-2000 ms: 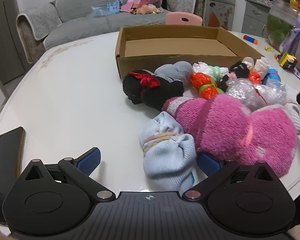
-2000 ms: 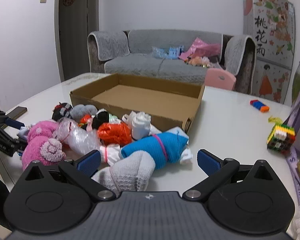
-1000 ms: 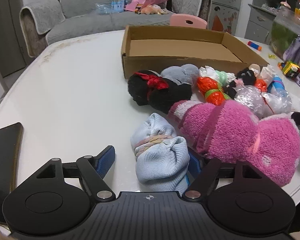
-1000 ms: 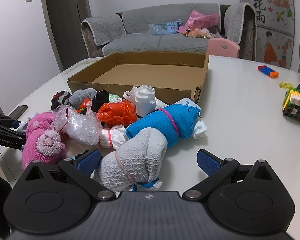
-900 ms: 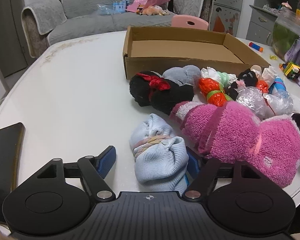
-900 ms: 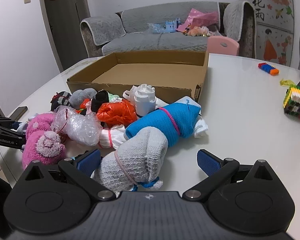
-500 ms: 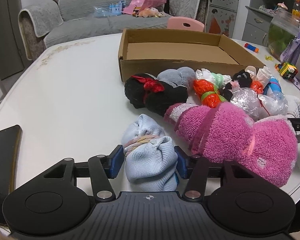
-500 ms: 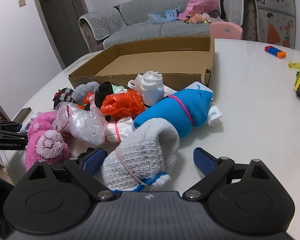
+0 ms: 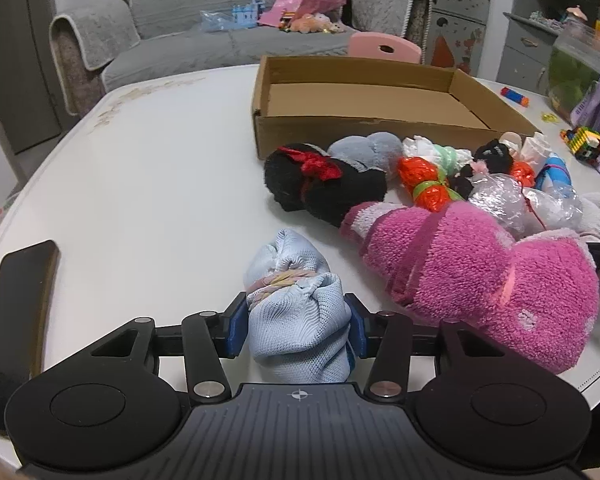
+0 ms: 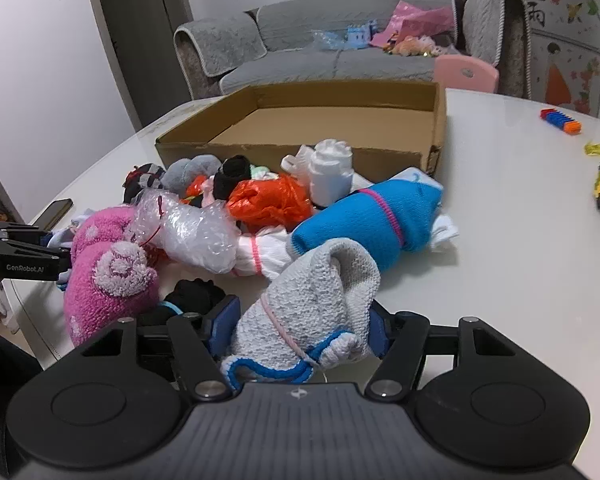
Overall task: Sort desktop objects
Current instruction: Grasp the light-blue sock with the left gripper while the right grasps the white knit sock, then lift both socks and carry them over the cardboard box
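Left wrist view: the left hand-held gripper [image 9: 298, 326] is closed on the pale blue sock bundle [image 9: 294, 312], its blue pads [image 9: 236, 326] pressing the near lobe from either side, below the multicoloured band at the bundle's waist. The bundle lies on the white table [image 9: 148, 184], just beside the large pink fuzzy bundle [image 9: 480, 276], with the black bundle with a red tie [image 9: 320, 184] farther off and the open cardboard box [image 9: 364, 112] beyond it; a dark phone [image 9: 20, 288] lies at the table's left edge. The grip seems low on soft fabric, so a straight upward lift before any sideways travel would likely keep the pink fuzzy bundle from being dragged along. Right wrist view: the right hand-held gripper [image 10: 300, 330] is clamped on the grey knitted sock bundle [image 10: 316, 304], bound with a thin pink band and edged in blue, at the near end of the pile. It touches the bright blue sock bundle [image 10: 376, 220] and sits near the bubble-wrap bundle [image 10: 192, 232] and the orange plastic bundle [image 10: 272, 200]. The box appears empty and is the probable destination; each load should probably clear its near wall, and a loose cuff may snag neighbours if the lift is hurried.
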